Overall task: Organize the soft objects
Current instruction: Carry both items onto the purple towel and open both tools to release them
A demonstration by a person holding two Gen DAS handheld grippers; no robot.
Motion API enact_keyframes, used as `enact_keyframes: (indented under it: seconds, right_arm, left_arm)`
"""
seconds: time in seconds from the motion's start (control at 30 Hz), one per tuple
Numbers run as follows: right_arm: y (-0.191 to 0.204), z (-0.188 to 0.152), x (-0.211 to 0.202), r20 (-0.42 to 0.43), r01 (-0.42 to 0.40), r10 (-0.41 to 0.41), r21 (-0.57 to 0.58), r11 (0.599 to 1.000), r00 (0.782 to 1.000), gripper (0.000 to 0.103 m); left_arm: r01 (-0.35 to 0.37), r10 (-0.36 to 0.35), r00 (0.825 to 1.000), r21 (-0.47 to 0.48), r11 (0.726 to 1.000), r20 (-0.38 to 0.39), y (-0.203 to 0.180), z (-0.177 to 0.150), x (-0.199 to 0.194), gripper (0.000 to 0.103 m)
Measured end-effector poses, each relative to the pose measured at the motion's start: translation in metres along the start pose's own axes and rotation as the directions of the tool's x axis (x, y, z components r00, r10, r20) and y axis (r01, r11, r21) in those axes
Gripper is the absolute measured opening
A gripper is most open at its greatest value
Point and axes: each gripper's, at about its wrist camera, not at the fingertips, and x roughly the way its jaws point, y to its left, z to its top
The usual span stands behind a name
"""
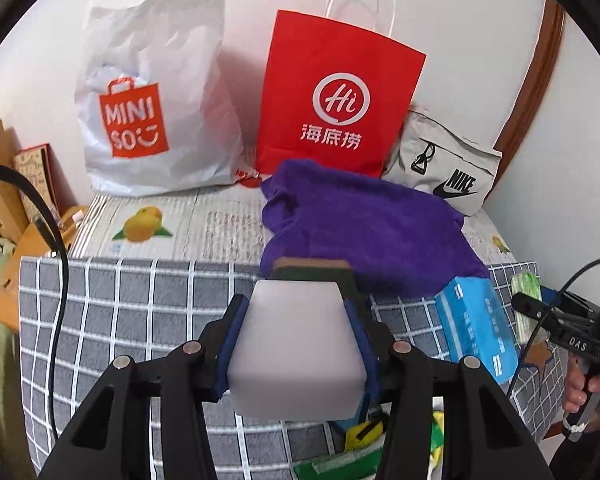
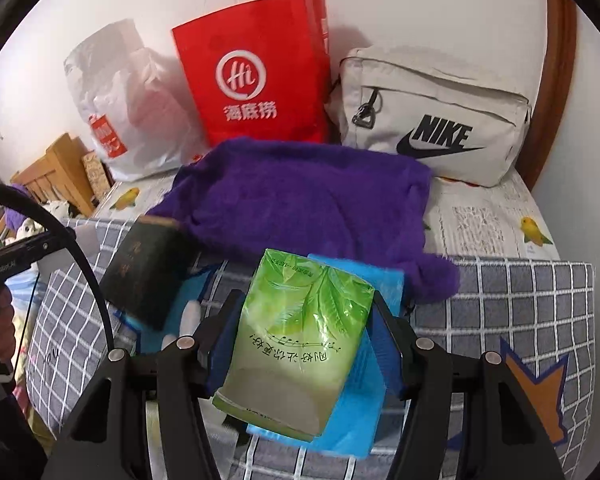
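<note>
Okay, my left tongs [image 1: 296, 344] pinch a white sponge [image 1: 296, 344], frame centre; right tongs [image 2: 304, 344] pinch a green tissue pack [image 2: 300, 340]. Purple towel [image 2: 300, 204] lies above both.

I can't see all of the blue tissue pack [image 2: 380, 292]; the green tissue pack [image 2: 300, 344] covers most of it. The white block [image 1: 296, 344] looks blurry and hides most of the dark sponge [image 1: 312, 270] behind it. The frame's right edge cuts off a hand [image 1: 592, 388].
</note>
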Motion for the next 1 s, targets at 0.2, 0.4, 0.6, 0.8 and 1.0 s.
enact_keyframes:
  seconds: [0.2, 0.4, 0.6, 0.8, 1.0]
  right_arm:
    - [-0.017, 0.033, 0.019, 0.012, 0.01, -0.01, 0.024, 1.0, 1.0, 0.06]
    - [-0.04, 0.07, 0.059, -0.011, 0.031, -0.031, 0.049, 0.998, 0.999, 0.06]
    - [-0.057, 0.096, 0.108, -0.063, 0.055, -0.052, 0.04, 0.998, 0.997, 0.06]
    - [-0.068, 0.116, 0.155, -0.114, 0.075, -0.074, 0.002, 0.997, 0.991, 0.06]
    - [-0.078, 0.122, 0.198, -0.194, 0.078, -0.076, 0.001, 0.997, 0.978, 0.06]
  left_arm:
    - [-0.01, 0.01, 0.999, 0.01, 1.0, 0.031, -0.006, 0.027, 0.014, 0.047]
    - [0.007, -0.008, 0.999, 0.008, 1.0, 0.048, -0.01, 0.049, 0.038, 0.047]
    - [0.032, -0.031, 0.999, -0.006, 0.999, 0.031, -0.013, 0.062, 0.069, 0.047]
    - [0.029, -0.029, 1.0, -0.008, 1.0, 0.01, -0.012, 0.07, 0.09, 0.047]
    - [0.02, -0.02, 1.0, -0.006, 1.0, 0.004, -0.015, 0.076, 0.106, 0.047]
